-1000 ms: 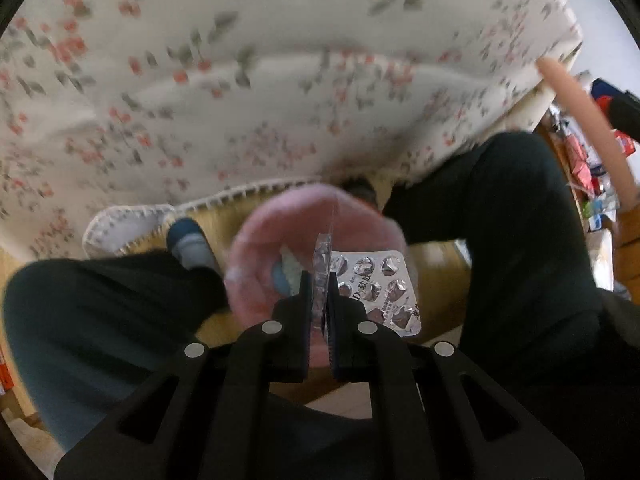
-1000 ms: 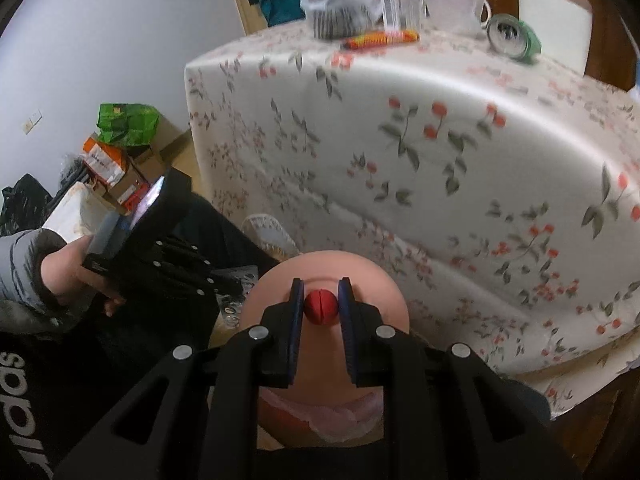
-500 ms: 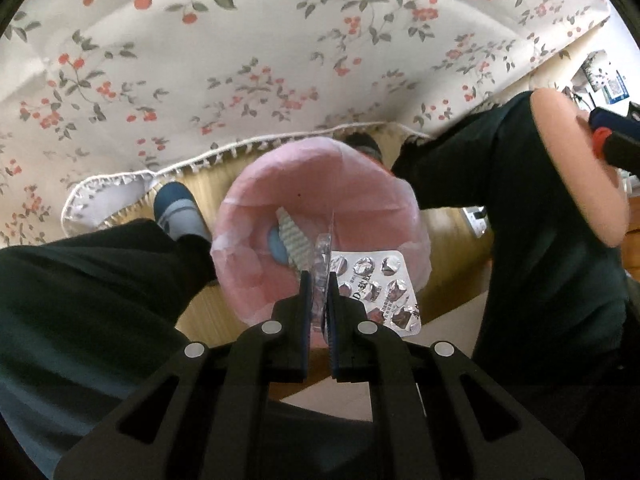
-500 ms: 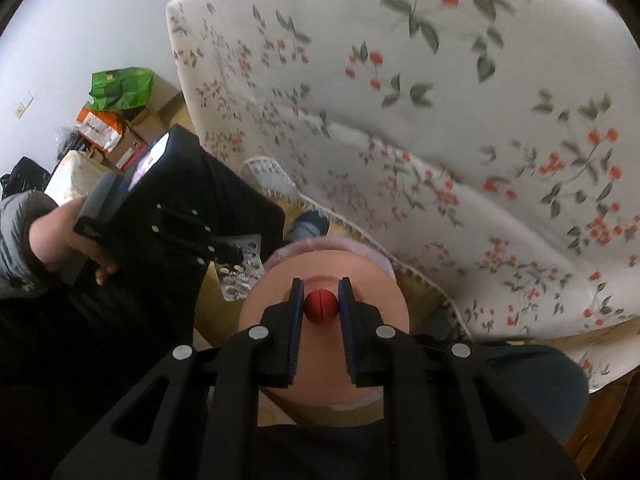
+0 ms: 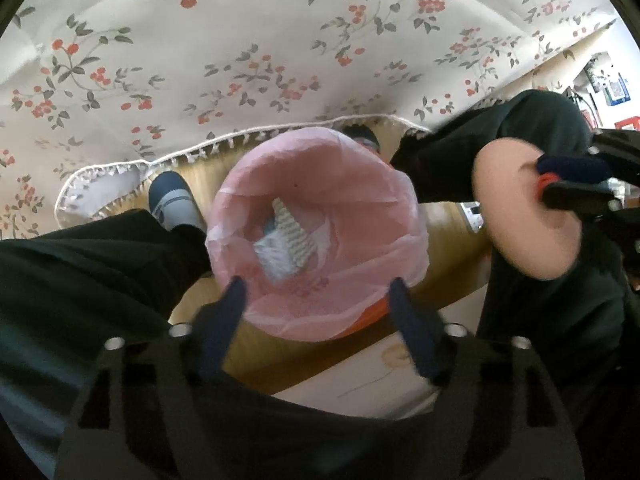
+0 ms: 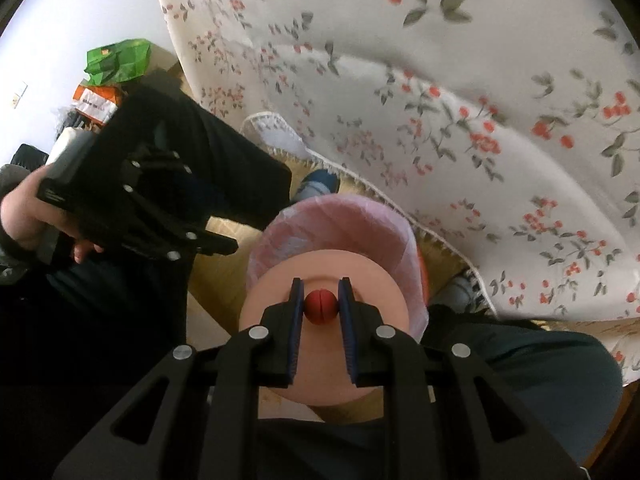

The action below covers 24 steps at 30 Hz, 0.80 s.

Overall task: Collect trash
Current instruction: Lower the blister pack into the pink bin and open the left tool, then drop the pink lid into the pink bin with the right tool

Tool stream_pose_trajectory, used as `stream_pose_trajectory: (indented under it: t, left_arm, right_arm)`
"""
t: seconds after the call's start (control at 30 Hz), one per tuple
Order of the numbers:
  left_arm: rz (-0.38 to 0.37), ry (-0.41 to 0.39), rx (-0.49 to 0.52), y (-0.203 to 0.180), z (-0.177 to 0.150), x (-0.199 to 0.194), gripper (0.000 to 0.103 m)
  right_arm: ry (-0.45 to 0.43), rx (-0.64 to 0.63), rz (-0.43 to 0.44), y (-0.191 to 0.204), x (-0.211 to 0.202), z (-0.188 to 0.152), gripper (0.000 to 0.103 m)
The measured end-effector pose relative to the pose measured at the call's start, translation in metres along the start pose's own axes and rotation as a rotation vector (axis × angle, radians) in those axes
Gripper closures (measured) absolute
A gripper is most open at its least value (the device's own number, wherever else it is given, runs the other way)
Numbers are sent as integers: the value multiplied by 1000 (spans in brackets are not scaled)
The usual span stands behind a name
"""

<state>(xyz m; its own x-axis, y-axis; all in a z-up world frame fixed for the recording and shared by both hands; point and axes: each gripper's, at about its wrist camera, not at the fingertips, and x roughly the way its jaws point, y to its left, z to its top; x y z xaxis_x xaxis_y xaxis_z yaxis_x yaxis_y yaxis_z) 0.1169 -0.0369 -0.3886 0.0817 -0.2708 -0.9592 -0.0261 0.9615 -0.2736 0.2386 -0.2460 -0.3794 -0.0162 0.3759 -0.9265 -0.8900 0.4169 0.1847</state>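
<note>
A bin lined with a pink bag stands on the floor between the person's legs. A silver blister pack lies inside it on other scraps. Just above the bin's near rim my left gripper is opening its jaws, with nothing between them. At the right, my right gripper is shut on the red knob of a peach bin lid. It holds the lid over the near part of the pink bin. The lid also shows in the left wrist view.
A cherry-print tablecloth hangs down right behind the bin. Dark trouser legs flank it, with a blue and white slipper at the left. A green bag and boxes sit by the wall. A hand holds the left gripper.
My left gripper's jaws have parted and the blister pack they held now lies in the bin. The right gripper has come down with the lid, closer to the bin.
</note>
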Motion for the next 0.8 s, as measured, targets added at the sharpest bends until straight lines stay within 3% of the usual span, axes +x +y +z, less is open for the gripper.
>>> stream_pose_trajectory:
  t: [0.17,0.4,0.43,0.47,0.5,0.6,0.67,0.8]
  left_arm:
    - [-6,-25,-6,-2,1,-7,6]
    - [-3,-99,-12,-4,0,-38,6]
    - [0,-114,-13,-4,0,-45,6]
    - [2,-131,-16,-4,1,-52,6]
    - [7,-156,-19,-5,2,-62,6]
    - [28,-241,-14,-9,8,-97,6]
    - [54,-296,-5,-11,12,-119,6]
    - [103,-423,1,-12,26,-170,6]
  right_arm:
    - [84,9,19,-2,30,4,85]
    - [199,-9,53,-4,76,6,84]
    - [205,-15,53,-5,81,6,67]
    - [206,-16,54,-6,83,6,33]
    - [198,-16,55,-6,85,6,23]
    - [182,-6,57,-9,82,7,17]
    - [148,1,30,-10,73,8,5]
    - [93,18,17,-11,50,11,5]
